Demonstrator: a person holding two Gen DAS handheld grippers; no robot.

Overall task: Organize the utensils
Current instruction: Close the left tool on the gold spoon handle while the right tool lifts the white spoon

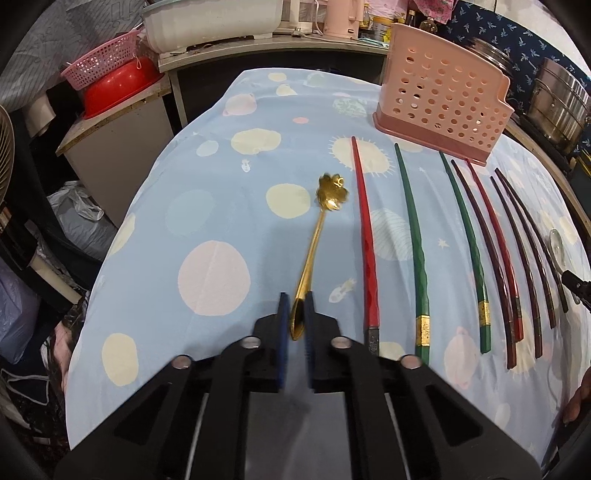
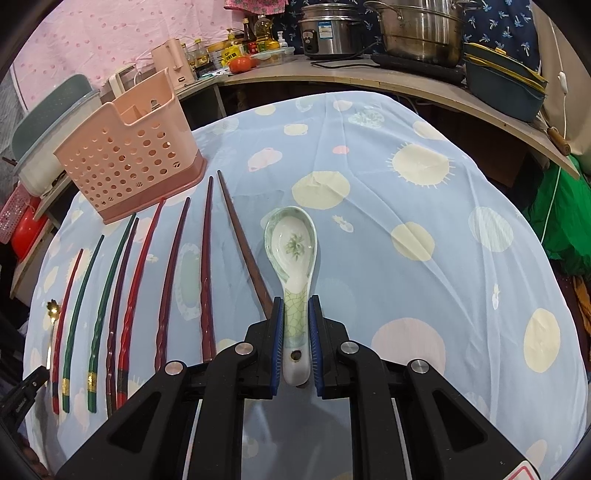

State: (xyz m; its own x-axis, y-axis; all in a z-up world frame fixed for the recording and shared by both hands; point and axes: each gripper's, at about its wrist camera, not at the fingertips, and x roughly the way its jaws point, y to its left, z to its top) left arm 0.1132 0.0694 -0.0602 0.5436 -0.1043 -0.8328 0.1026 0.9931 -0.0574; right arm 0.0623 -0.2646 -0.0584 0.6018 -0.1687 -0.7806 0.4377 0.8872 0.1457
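My left gripper (image 1: 296, 295) is shut on the handle end of a gold spoon (image 1: 314, 236) with a flower-shaped bowl. The spoon lies on the blue spotted cloth (image 1: 207, 206), pointing away from me. My right gripper (image 2: 296, 299) is shut on the handle of a green-and-white ceramic spoon (image 2: 293, 243), whose bowl rests on the cloth. Between the two spoons lie several chopsticks in a row: red (image 1: 364, 229), green (image 1: 413, 236) and dark ones (image 2: 207, 266). A pink perforated utensil holder (image 1: 443, 103) (image 2: 129, 155) stands upright beyond their far tips.
A counter behind the table carries steel pots (image 2: 417, 29), a rice cooker (image 2: 328, 33), bottles and a pink kettle (image 2: 173, 62). A white tub (image 1: 210, 26), pink basket (image 1: 99, 62) and red basin (image 1: 118, 88) sit at far left. The cloth drops off at the table edges.
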